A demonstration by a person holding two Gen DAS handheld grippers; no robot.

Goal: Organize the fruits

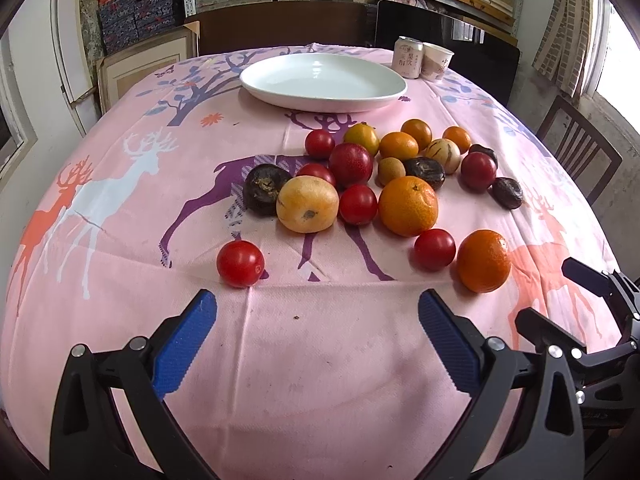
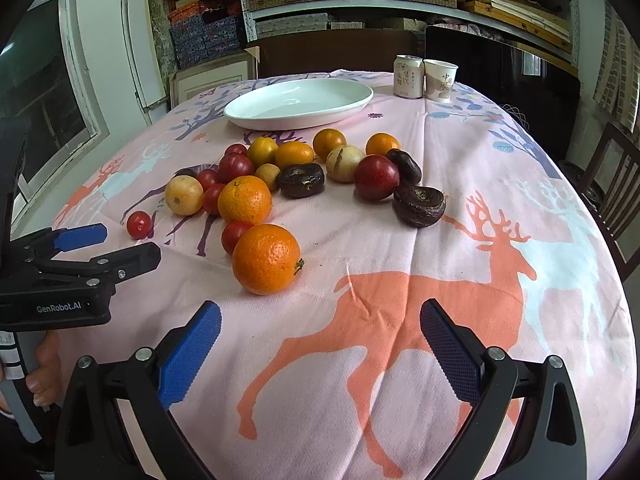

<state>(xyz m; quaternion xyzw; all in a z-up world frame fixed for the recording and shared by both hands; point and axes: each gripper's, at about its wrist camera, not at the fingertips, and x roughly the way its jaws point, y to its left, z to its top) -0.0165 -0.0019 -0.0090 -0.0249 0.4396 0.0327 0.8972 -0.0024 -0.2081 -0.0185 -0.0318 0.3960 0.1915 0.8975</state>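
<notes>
Several fruits lie loose on the pink deer tablecloth: oranges [image 1: 408, 205] [image 2: 266, 259], red tomatoes [image 1: 240, 263] [image 2: 139, 224], a pale yellow fruit [image 1: 307, 209], dark brown fruits [image 2: 419, 205] and a red plum [image 2: 376, 177]. An empty white plate [image 1: 323, 81] [image 2: 299, 104] sits behind them. My left gripper [image 1: 317, 312] is open and empty, just before the nearest tomato; it also shows in the right wrist view [image 2: 120, 240]. My right gripper [image 2: 320, 320] is open and empty, near the front orange; it shows at the left wrist view's right edge [image 1: 560, 292].
A drink can [image 1: 408, 57] [image 2: 408, 76] and a paper cup [image 1: 437, 61] [image 2: 439, 79] stand at the table's back right. Wooden chairs [image 1: 576, 148] [image 2: 616, 184] stand to the right. Shelves with boxes fill the back wall.
</notes>
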